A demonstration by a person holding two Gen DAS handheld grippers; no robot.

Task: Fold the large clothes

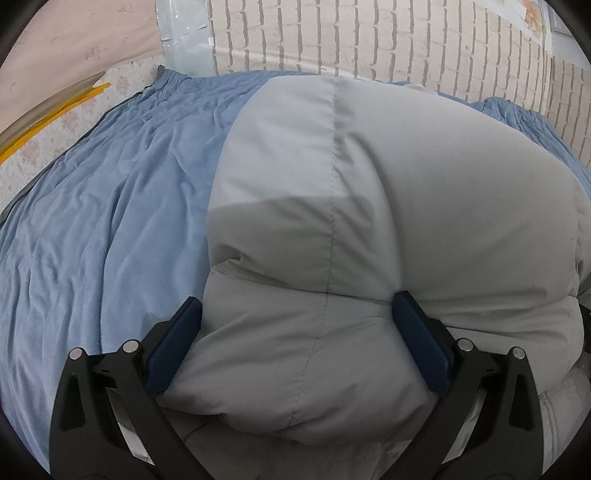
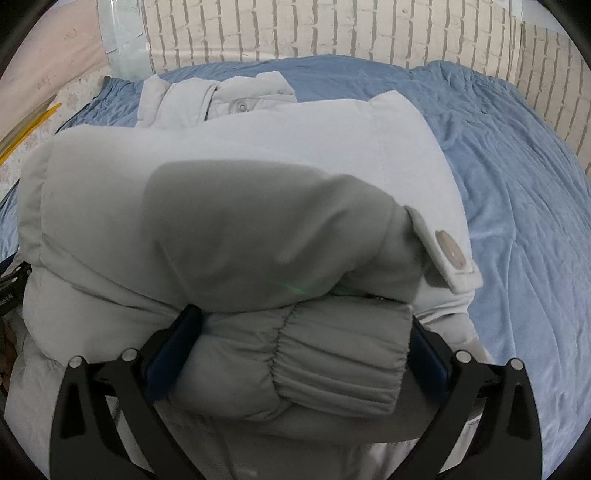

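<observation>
A puffy light-grey down jacket (image 1: 369, 192) lies on a blue bedsheet (image 1: 110, 206). My left gripper (image 1: 295, 325) has its jaws spread wide, with a thick fold of the jacket bulging between the blue pads (image 1: 177, 343). In the right wrist view the jacket (image 2: 229, 177) is folded over itself, its collar (image 2: 221, 99) at the far side. My right gripper (image 2: 299, 332) has its jaws wide around the elastic sleeve cuff (image 2: 332, 354). A round logo patch (image 2: 448, 251) shows on a flap at the right.
A white brick-pattern wall (image 1: 369, 33) stands behind the bed. A pale floral floor with yellow strips (image 1: 55, 114) lies at the left. Bare blue sheet (image 2: 517, 184) spreads to the right of the jacket. The other gripper's black body (image 2: 11, 288) shows at the left edge.
</observation>
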